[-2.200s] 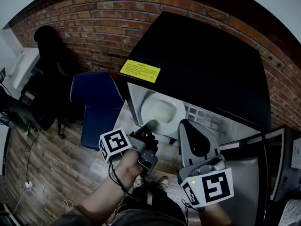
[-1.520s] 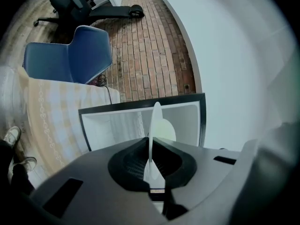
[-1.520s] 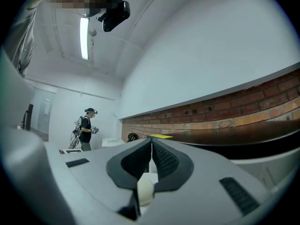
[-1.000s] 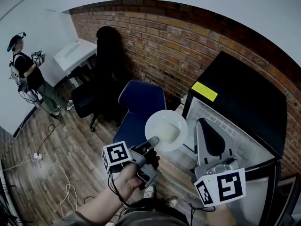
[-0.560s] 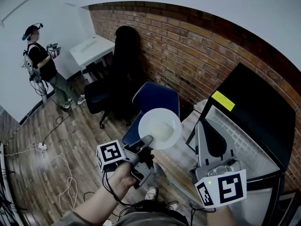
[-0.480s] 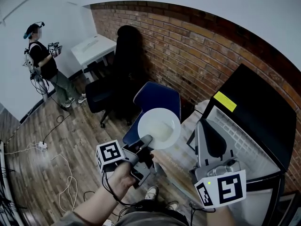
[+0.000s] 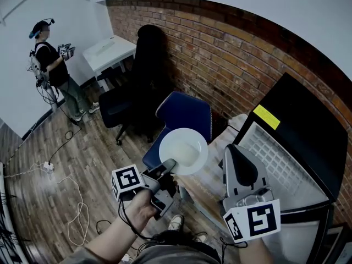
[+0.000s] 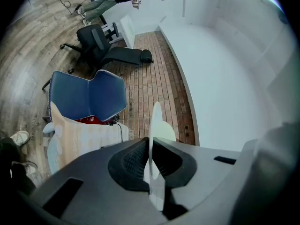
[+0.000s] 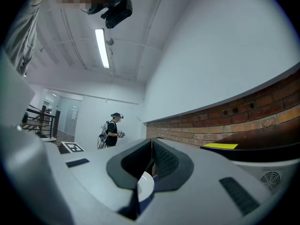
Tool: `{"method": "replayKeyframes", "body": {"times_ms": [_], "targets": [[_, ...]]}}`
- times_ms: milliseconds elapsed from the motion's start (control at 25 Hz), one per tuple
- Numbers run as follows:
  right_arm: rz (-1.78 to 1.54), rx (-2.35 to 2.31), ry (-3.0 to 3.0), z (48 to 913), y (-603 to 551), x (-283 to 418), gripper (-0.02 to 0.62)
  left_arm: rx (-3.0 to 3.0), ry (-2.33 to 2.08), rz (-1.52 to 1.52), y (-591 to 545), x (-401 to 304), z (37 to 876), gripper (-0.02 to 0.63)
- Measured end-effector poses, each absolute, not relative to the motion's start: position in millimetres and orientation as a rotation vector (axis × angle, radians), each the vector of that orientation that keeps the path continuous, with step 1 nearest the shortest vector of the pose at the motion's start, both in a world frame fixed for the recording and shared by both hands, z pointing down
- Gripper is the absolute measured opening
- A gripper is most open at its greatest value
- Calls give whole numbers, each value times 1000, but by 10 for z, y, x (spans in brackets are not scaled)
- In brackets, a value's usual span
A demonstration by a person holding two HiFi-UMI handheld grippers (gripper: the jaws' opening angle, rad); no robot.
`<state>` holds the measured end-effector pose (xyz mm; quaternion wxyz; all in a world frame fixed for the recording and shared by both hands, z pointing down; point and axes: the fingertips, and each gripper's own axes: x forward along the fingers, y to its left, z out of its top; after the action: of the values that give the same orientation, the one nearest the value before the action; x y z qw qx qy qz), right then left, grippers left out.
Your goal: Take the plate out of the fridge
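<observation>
The white plate (image 7: 183,150) is out of the fridge, held in the air in front of the blue chair. My left gripper (image 7: 167,167) is shut on its near rim; in the left gripper view the plate (image 8: 155,121) stands edge-on between the closed pads of that gripper (image 8: 150,159). The black fridge (image 7: 300,131) stands open at the right, and its white wire shelf (image 7: 273,166) shows. My right gripper (image 7: 232,150) hovers before the fridge opening, shut, with nothing in it. In the right gripper view its jaws (image 9: 151,146) meet, and the plate (image 9: 145,186) shows below them.
A blue chair (image 7: 184,117) stands just beyond the plate, with a black office chair (image 7: 137,73) and a white desk (image 7: 110,49) behind it along the brick wall. A person (image 7: 50,65) stands at far left. Cables (image 7: 71,202) lie on the wood floor.
The plate has come out of the fridge in my left gripper and now hangs by the blue chair. My view has swung left. The right gripper stayed shut.
</observation>
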<state>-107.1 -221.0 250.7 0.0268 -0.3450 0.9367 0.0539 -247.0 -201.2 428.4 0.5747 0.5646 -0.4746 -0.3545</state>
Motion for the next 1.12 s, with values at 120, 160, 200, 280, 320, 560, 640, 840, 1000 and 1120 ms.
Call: {"method": "replayKeyframes", "body": {"times_ms": [120, 160, 200, 280, 320, 560, 640, 840, 1000, 1120], "targets": [[163, -1072, 2923, 2641, -2210, -1085, 28, 1332, -1105, -818, -2019, -2437, 4343, 28], [159, -1072, 2932, 2686, -2208, -1087, 28, 1336, -1103, -813, -2019, -2424, 4359, 28], [152, -1073, 2939, 2728, -2208, -1085, 28, 1338, -1102, -808, -2020, -2411, 4375, 28], [138, -1077, 2948, 2796, -2211, -1066, 28, 1337, -1098, -806, -2027, -2389, 4412, 28], [132, -1079, 2952, 2822, -2213, -1056, 28, 1334, -1096, -806, -2030, -2380, 4431, 28], [129, -1083, 2977, 2909, -2173, -1039, 28, 1325, -1085, -803, -2003, -2383, 4479, 28], [127, -1086, 2982, 2931, -2157, -1033, 28, 1327, -1088, -802, -1992, -2398, 4478, 28], [117, -1092, 2985, 2955, -2134, -1013, 28, 1326, -1087, -799, -1981, -2407, 4482, 28], [119, -1087, 2986, 2946, -2123, -1001, 28, 1321, -1083, -802, -1985, -2402, 4478, 28], [119, -1092, 2984, 2928, -2119, -1005, 28, 1327, -1081, -801, -1977, -2420, 4460, 28]]}}
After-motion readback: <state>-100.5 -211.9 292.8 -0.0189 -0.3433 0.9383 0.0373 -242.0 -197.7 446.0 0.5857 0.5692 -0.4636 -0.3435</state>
